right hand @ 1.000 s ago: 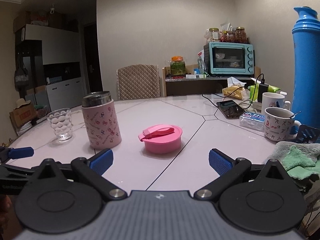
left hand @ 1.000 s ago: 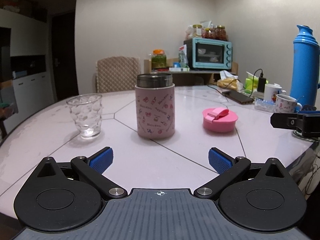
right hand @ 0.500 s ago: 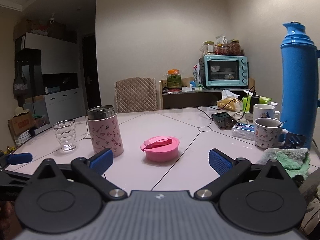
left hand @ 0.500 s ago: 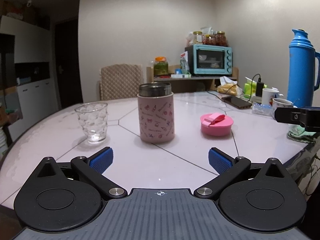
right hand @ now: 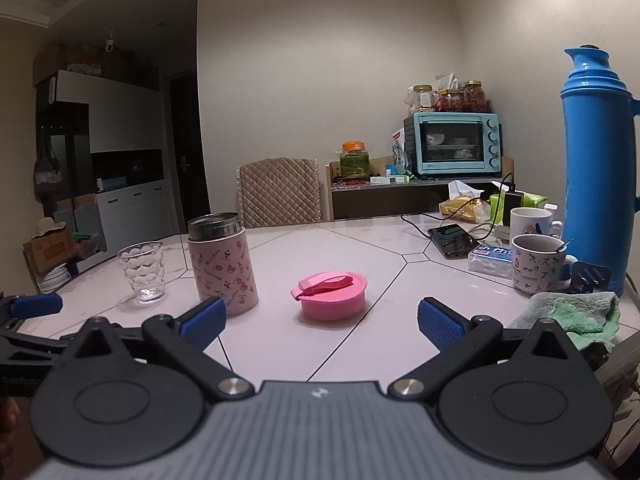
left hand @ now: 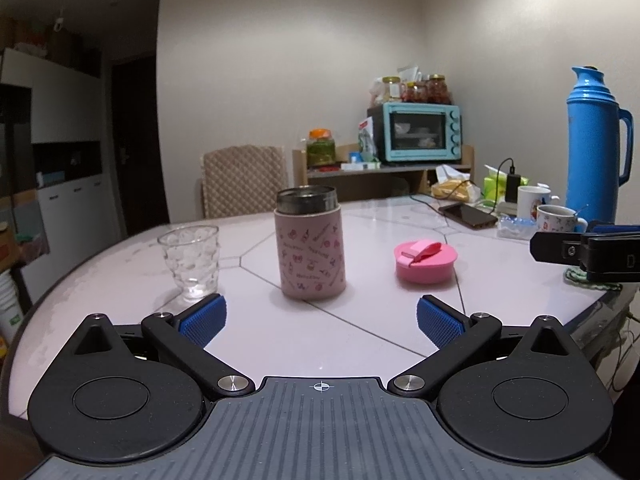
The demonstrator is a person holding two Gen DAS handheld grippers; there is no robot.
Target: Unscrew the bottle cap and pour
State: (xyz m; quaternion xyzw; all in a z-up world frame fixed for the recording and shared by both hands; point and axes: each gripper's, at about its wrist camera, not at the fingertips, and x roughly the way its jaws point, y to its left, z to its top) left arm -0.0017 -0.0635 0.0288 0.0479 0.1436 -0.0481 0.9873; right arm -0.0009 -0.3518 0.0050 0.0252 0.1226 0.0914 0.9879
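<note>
A pink patterned bottle stands upright on the table with its steel mouth uncovered; it also shows in the right wrist view. Its pink cap lies on the table to the right of it, also in the right wrist view. A clear glass stands left of the bottle, also in the right wrist view. My left gripper is open and empty, well short of the bottle. My right gripper is open and empty, short of the cap.
A tall blue thermos, two mugs, a phone with cables and a green cloth crowd the table's right side. A chair and a shelf with a teal oven stand behind.
Both grippers have drawn back and risen from the table, so the bottle, cap and glass look smaller and farther. Both stay open. Nothing on the table has moved.
</note>
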